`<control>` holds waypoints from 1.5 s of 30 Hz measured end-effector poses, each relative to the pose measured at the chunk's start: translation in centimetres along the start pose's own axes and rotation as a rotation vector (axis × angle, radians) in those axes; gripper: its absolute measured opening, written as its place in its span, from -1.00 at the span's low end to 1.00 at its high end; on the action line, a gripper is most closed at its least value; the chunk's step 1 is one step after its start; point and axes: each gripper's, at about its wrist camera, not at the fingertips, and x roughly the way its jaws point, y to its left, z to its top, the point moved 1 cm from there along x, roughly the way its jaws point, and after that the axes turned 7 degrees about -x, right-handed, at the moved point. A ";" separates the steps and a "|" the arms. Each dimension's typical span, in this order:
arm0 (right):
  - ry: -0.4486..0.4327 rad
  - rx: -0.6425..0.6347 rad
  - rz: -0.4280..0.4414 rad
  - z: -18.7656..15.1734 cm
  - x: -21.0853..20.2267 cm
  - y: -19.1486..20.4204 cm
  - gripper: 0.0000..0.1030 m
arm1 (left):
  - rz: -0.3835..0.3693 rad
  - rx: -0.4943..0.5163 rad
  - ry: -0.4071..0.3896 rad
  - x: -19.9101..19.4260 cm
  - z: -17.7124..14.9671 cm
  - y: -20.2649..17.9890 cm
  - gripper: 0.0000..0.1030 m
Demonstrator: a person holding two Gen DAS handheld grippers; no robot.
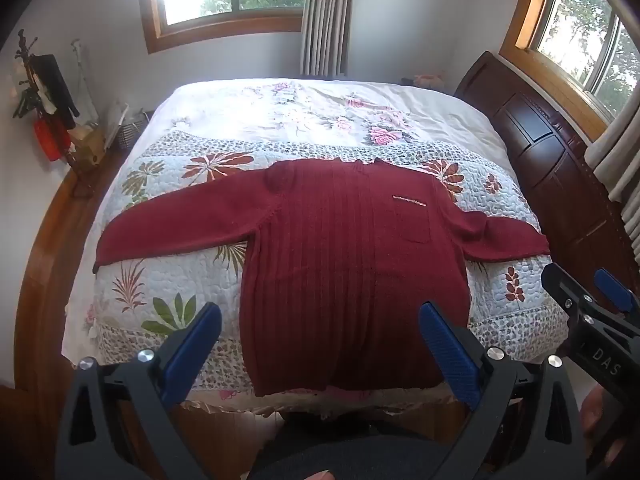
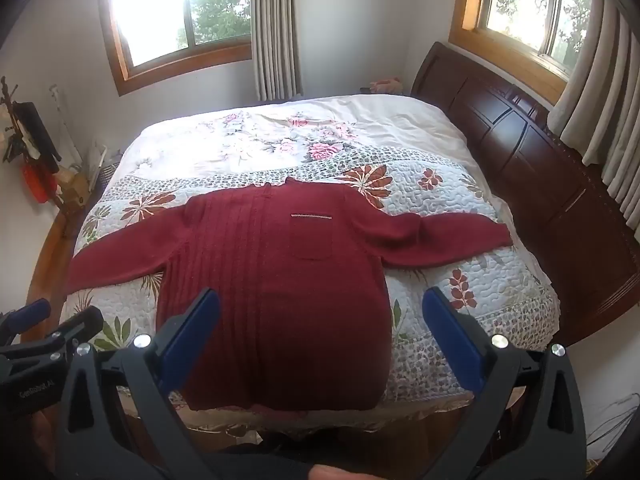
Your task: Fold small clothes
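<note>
A dark red knitted sweater (image 1: 340,248) (image 2: 280,280) lies flat and face up on the bed, both sleeves spread out sideways, a chest pocket (image 1: 412,220) on its right half, hem hanging at the near bed edge. My left gripper (image 1: 320,320) hovers open above the hem, blue pads wide apart, holding nothing. My right gripper (image 2: 320,308) is also open over the lower sweater, empty. Each gripper shows in the other's view: the right gripper (image 1: 588,292) at the right edge of the left wrist view, the left gripper (image 2: 52,324) at the left edge of the right wrist view.
A floral quilt (image 1: 180,280) covers the bed. A dark wooden headboard (image 1: 552,152) runs along the right. A coat stand with bags (image 1: 48,120) and boxes stand at the left on the wooden floor. Two windows with curtains sit behind.
</note>
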 end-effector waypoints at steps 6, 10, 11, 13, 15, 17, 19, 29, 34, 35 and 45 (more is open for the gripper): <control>0.001 0.001 0.003 0.0 0.1 0.1 0.95 | -0.003 -0.002 -0.005 0.0 0.0 0.1 0.93; 0.001 0.002 0.004 0.0 0.1 0.0 0.95 | -0.004 -0.003 -0.004 0.0 0.0 0.1 0.93; 0.001 0.002 0.003 0.0 0.1 0.0 0.95 | -0.004 -0.003 -0.004 0.0 0.0 0.2 0.93; 0.002 0.002 0.005 0.0 0.1 0.0 0.95 | -0.004 -0.003 -0.004 -0.1 0.0 0.2 0.93; 0.002 0.002 0.005 0.0 0.1 0.0 0.95 | -0.003 -0.003 -0.005 -0.2 0.0 0.3 0.93; 0.004 -0.001 0.006 -0.4 0.3 0.1 0.95 | -0.004 -0.003 -0.003 0.1 0.1 0.3 0.93; 0.003 -0.004 0.005 -0.4 0.1 0.3 0.95 | -0.001 -0.003 -0.001 0.2 0.1 0.3 0.93; 0.010 -0.006 0.008 -0.1 0.9 0.6 0.95 | 0.002 -0.007 -0.003 0.4 0.3 0.5 0.93; 0.010 -0.009 0.004 0.1 0.9 0.9 0.95 | 0.005 -0.009 -0.006 0.4 0.3 0.7 0.93; 0.011 -0.009 0.006 0.1 0.9 0.9 0.95 | 0.006 -0.009 -0.007 0.4 0.4 0.7 0.93; 0.011 -0.012 0.007 0.4 1.1 1.0 0.95 | 0.010 -0.008 -0.011 0.3 0.9 0.4 0.93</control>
